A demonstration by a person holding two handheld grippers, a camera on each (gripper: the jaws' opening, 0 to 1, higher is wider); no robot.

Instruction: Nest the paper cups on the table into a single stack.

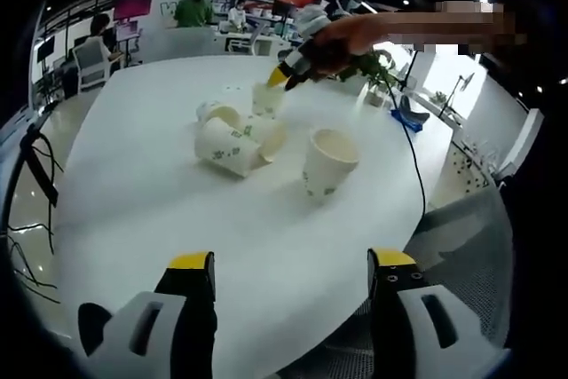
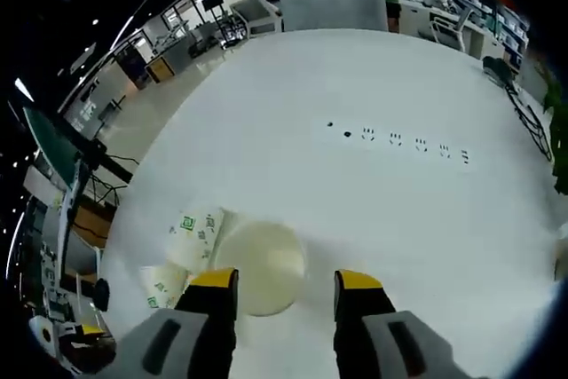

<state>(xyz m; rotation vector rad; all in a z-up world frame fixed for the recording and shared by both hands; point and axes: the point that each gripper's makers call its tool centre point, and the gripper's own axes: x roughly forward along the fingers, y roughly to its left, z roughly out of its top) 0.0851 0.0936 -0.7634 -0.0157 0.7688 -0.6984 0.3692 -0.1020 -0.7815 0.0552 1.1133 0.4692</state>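
Left gripper view shows my left hand-held gripper (image 1: 291, 264) low over the near edge of the white table (image 1: 133, 210), its jaws apart and holding nothing. Farther on, my right hand-held gripper (image 1: 282, 77) reaches in from the right, just above an upright cup (image 1: 265, 99). Near it lie tipped cups (image 1: 226, 150), and another cup (image 1: 325, 163) stands alone. In the right gripper view, my jaws are apart over the open cup (image 2: 260, 265). A cable (image 1: 410, 144) crosses the table edge.
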